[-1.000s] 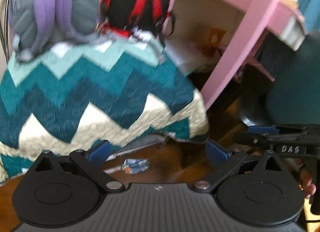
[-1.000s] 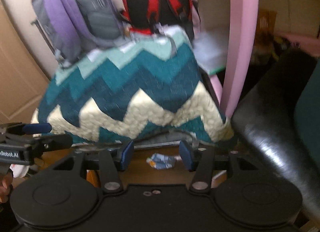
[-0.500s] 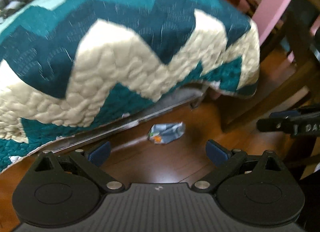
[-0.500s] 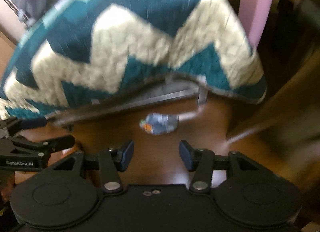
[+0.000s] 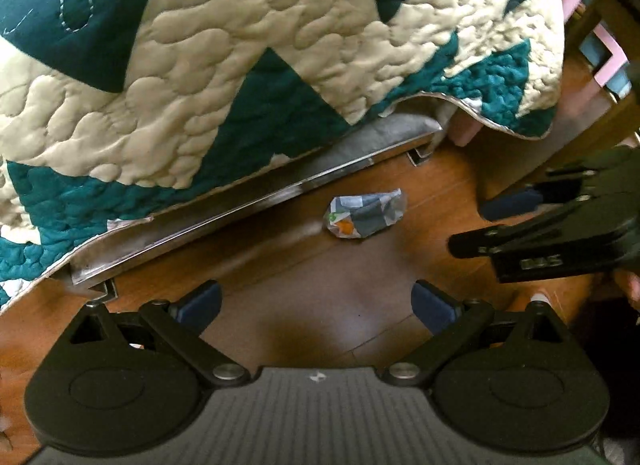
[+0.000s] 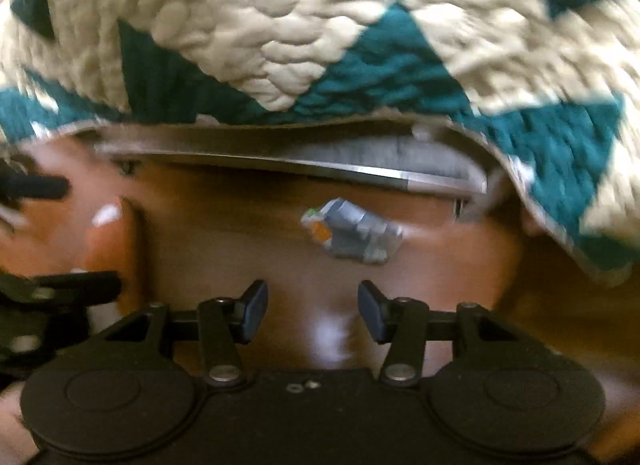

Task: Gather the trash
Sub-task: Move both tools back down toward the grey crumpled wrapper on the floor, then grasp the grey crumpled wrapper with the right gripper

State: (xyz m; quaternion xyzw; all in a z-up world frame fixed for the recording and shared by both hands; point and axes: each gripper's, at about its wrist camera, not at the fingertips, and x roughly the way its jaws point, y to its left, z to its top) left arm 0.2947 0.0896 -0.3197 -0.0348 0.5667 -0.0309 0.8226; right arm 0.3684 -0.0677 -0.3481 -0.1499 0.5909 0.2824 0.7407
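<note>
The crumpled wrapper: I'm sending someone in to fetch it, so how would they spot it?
Find the teal-and-cream zigzag quilt draping over a metal rail. On the wooden floor just in front lies the crumpled wrapper, the only loose scrap there, grey-blue with an orange patch.

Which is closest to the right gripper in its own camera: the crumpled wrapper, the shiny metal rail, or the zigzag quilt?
1. Crumpled grey-blue wrapper, on the wooden floor just ahead.
2. Shiny metal bed rail, behind the wrapper.
3. Teal-and-cream zigzag quilt, hanging above, farthest.
</note>
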